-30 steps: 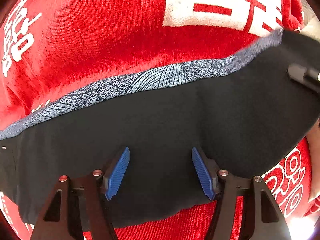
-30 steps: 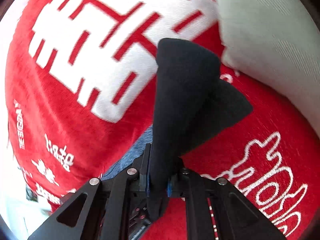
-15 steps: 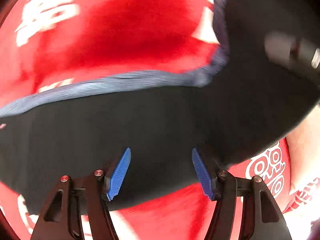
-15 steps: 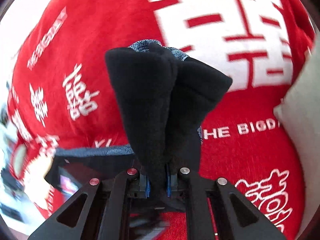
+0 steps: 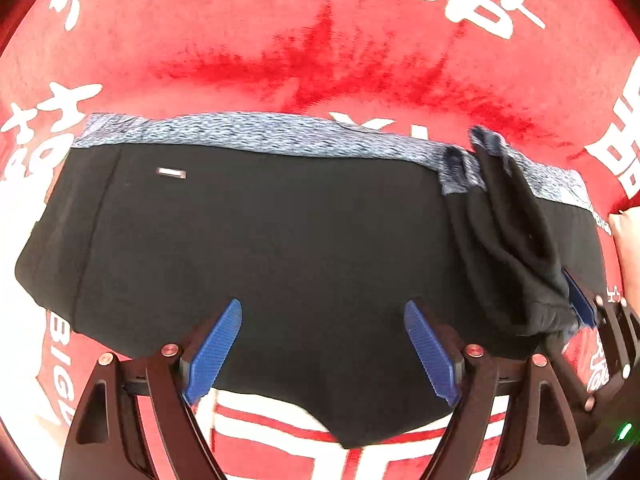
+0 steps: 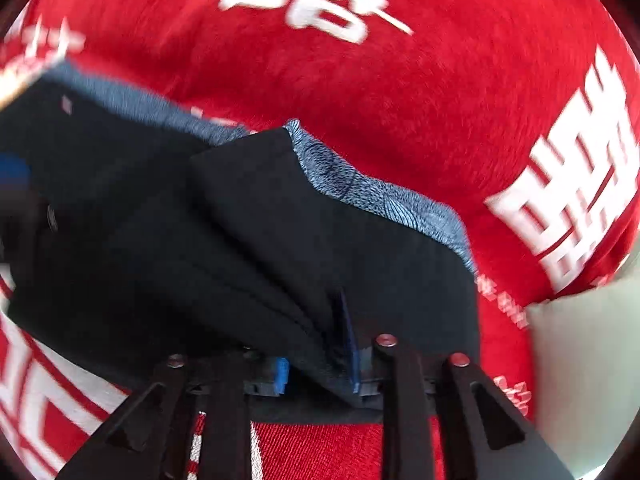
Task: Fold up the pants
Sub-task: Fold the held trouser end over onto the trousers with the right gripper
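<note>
Black pants (image 5: 280, 240) with a blue-grey patterned waistband (image 5: 260, 136) lie flat on the red blanket. My left gripper (image 5: 322, 308) hovers over their lower edge with its jaws opening and nothing between the blue pads. My right gripper (image 6: 316, 340) sits at the pants' right end, where it also shows as the right gripper (image 5: 580, 308). Its jaws are opening, and a bunched fold of the black pants (image 6: 260, 240) still lies loosely between them. That fold, with the waistband (image 6: 380, 196) along its edge, is laid over the rest of the garment.
A red plush blanket (image 5: 320, 40) with large white characters covers the whole surface under the pants. A pale cushion (image 6: 580, 360) lies at the right edge beside the right gripper.
The right gripper swung the held end of the pants down and over onto the garment, and its jaws have parted. The left gripper slid along the pants and its jaws spread wider.
</note>
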`<state>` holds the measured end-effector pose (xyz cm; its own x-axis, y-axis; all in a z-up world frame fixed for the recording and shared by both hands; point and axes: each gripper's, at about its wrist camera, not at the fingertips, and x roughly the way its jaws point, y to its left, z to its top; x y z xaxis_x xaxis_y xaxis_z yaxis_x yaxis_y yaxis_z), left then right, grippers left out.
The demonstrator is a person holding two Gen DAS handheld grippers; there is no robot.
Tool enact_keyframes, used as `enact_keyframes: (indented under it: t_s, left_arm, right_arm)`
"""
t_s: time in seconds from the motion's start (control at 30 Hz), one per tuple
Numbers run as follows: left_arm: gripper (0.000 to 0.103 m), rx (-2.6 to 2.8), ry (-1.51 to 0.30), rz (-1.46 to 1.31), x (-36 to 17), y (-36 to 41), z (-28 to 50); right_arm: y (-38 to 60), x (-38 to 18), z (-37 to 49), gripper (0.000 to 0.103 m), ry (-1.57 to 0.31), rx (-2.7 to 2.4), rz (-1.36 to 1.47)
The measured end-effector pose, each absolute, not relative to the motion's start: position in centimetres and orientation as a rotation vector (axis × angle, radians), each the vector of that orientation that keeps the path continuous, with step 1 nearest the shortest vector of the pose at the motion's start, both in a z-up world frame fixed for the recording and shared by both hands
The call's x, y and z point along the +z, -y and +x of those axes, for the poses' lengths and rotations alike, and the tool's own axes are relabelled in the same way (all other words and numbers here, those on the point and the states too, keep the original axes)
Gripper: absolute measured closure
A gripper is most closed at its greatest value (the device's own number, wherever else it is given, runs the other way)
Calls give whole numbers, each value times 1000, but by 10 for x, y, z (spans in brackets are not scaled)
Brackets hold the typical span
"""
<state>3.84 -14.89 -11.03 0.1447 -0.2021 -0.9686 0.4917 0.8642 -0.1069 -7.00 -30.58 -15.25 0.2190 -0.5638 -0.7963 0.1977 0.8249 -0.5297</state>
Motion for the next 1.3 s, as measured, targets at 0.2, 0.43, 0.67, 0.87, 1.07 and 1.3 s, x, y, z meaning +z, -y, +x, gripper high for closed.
enact_keyframes:
  t_s: [0.2, 0.43, 0.67, 0.87, 1.07, 1.3]
  left_arm:
    - [18, -585, -1320, 254, -90, 162, 58]
    - [18, -792, -1303, 223, -74, 219, 56]
    - [20, -917, -1386, 182, -88, 251, 55]
    - [79, -956, -1466, 190, -111, 265, 56]
    - [99, -1005, -1459, 139, -95, 259, 50]
    - [99, -973, -1493, 247, -113, 236, 21]
  right_arm:
    - [302, -117, -97, 48, -1234, -424, -184]
    - [397, -70, -116, 48, -1174, -564, 267]
    - [423, -79, -138, 48, -1176, -592, 418]
    - [424, -81, -144, 48, -1179, -575, 458]
    - [431, -73, -150, 50, -1160, -585, 510]
    - [433, -67, -157, 50, -1185, -585, 514]
